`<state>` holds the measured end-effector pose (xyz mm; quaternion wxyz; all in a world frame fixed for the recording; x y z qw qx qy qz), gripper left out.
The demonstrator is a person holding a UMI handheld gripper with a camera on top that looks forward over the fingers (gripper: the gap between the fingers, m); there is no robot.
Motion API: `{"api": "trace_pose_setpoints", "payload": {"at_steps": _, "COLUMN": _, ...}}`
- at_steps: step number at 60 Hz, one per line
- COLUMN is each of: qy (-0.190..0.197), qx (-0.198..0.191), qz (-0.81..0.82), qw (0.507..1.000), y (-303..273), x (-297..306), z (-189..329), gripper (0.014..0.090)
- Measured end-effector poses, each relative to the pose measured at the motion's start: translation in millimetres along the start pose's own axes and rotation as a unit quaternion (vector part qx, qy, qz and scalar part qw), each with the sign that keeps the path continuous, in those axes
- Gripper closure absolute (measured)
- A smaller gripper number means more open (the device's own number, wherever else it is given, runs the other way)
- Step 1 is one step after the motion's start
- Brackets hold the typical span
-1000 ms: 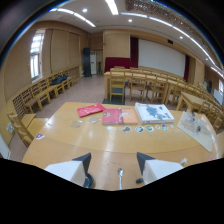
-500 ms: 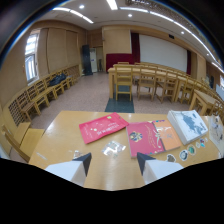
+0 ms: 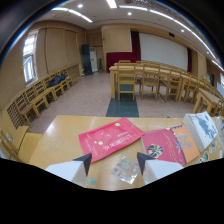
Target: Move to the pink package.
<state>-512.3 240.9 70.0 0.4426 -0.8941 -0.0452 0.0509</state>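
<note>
- Step in hand, by judgement: the approach to the pink package [image 3: 112,138], not yet finished; no contact made.
- Package lay flat on the table [image 3: 55,142], just ahead of the gripper [image 3: 114,164] and a little toward the left finger, its near edge close above the left fingertip.
- Jaws stood wide, nothing held; a small clear packet [image 3: 125,169] lay on the table between the fingers, untouched.
- Next move, likely: a short advance forward with a slight swing left, to bring the package's middle in line with the gap between the fingers; no closing called for by the task.
- Package: thin, flat, roughly rectangular, turned askew to the table edge; glossy pink-red face with pale print, looked like film or coated paper, probably slippery and limp.
- Just to its right, a second red package [image 3: 161,146], similar in sheen, with a round dark motif; its corner seemed to touch or overlap the pink one, hard to tell which.
- Further right, an orange packet [image 3: 186,142], then a white box [image 3: 202,128] with dark markings, stiffer-looking and thicker.
- Clear packet: crinkled, see-through, small dark pieces inside, too small to name.
- Table: smooth pale wood, matte, with a light reflection.
- Beyond, rows of wooden chairs [image 3: 142,82] and tables on a speckled floor.
</note>
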Motion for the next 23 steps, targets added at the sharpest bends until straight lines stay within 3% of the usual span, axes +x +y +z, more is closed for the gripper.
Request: {"api": "trace_pose_setpoints", "payload": {"at_steps": 23, "qy": 0.0, "qx": -0.004, "qz": 0.0, "qw": 1.0, "y": 2.6, "x": 3.6, "z": 0.6, "gripper": 0.019}}
